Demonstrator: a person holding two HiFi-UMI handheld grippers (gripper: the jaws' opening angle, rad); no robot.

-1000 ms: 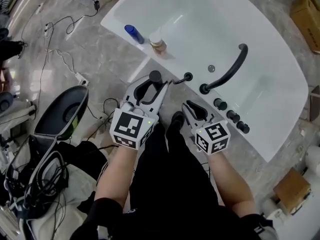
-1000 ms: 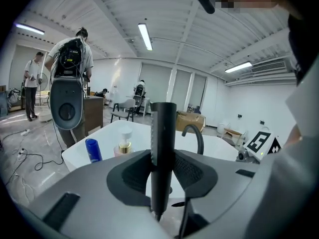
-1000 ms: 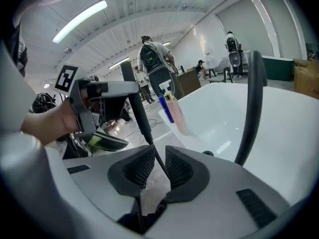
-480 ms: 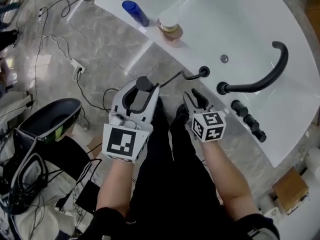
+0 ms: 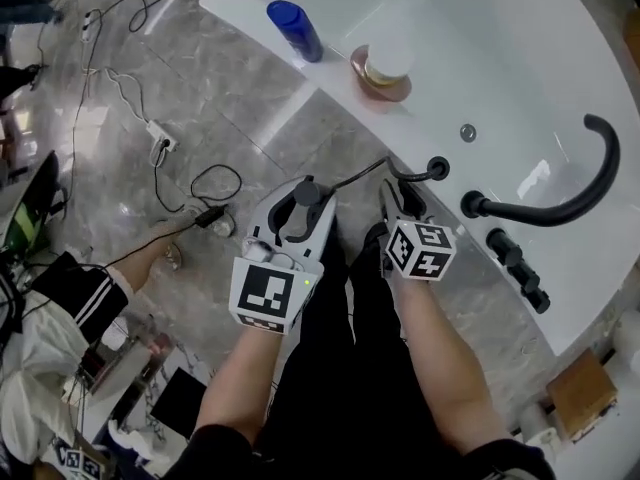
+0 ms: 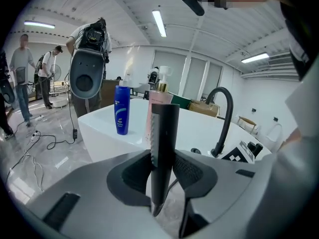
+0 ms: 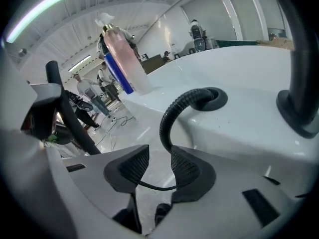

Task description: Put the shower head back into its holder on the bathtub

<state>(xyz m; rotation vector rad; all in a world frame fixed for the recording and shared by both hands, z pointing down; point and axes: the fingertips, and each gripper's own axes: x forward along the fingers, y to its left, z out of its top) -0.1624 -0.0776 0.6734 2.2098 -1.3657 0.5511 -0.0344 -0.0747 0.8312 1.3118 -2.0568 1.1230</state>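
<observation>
Shower head (image 6: 162,143) lowered, hose (image 7: 165,126) looping from holder (image 5: 437,168), blue bottle (image 5: 295,30), faucet (image 5: 545,216) nearby

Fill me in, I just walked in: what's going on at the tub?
A person works two grippers beside the bathtub. The left gripper is clamped on the black shower head. The right gripper has just been opening its jaws, the hose loose between them. The shower head is not yet in its holder.
</observation>
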